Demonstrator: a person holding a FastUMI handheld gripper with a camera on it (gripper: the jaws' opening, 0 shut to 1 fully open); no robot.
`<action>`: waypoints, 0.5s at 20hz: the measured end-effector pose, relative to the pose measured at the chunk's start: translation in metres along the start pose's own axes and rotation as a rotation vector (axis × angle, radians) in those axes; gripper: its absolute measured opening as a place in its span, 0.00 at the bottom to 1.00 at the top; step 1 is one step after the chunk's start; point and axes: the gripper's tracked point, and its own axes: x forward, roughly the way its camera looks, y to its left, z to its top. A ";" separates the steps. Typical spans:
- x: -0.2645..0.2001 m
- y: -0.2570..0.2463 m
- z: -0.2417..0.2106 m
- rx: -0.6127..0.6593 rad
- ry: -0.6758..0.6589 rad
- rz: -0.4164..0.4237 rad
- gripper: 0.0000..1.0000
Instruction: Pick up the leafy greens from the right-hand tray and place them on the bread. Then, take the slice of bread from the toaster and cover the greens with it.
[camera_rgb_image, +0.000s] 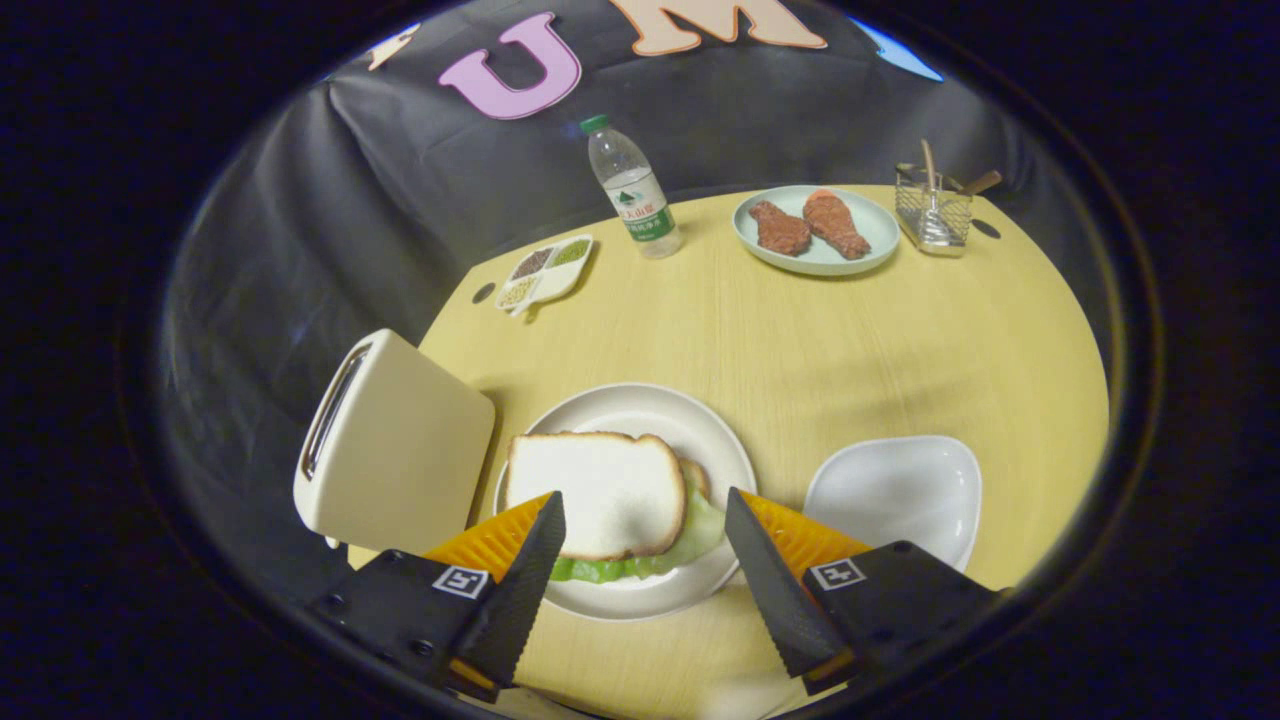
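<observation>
- The toaster (395, 445) sits to the left of the claw, just beyond the left finger. It is a smooth, pale box with round corners and a long slot on top. I cannot see any bread in the slot.
- The claw (645, 520) is wide open and holds nothing. Its two fingers are flat wedges with bumpy inner faces.
- The round plate (640, 400) sits between the fingers and a little ahead. It looks hard and shiny.
- The top slice of bread (600, 490) lies flat on that plate. It is soft and white with a thin brown crust.
- The leafy greens (690, 540) poke out from under the slice, crinkly and light green. A bit of the bottom bread (697, 475) peeks out behind.
- I think the last step is done or nearly done, since the greens are covered. The top slice sits a bit off to the left. The next move likely calls for lifting the open claw away without bumping the sandwich.
- The white tray (895, 490) sits to the right of the claw, just beyond the right finger. It is smooth with soft corners, and it has no greens on it.
</observation>
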 end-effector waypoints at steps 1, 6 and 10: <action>-0.005 -0.002 0.005 -0.011 -0.024 -0.001 1.00; -0.045 -0.001 0.040 -0.098 -0.206 0.016 1.00; -0.088 -0.003 0.073 -0.134 -0.361 -0.004 1.00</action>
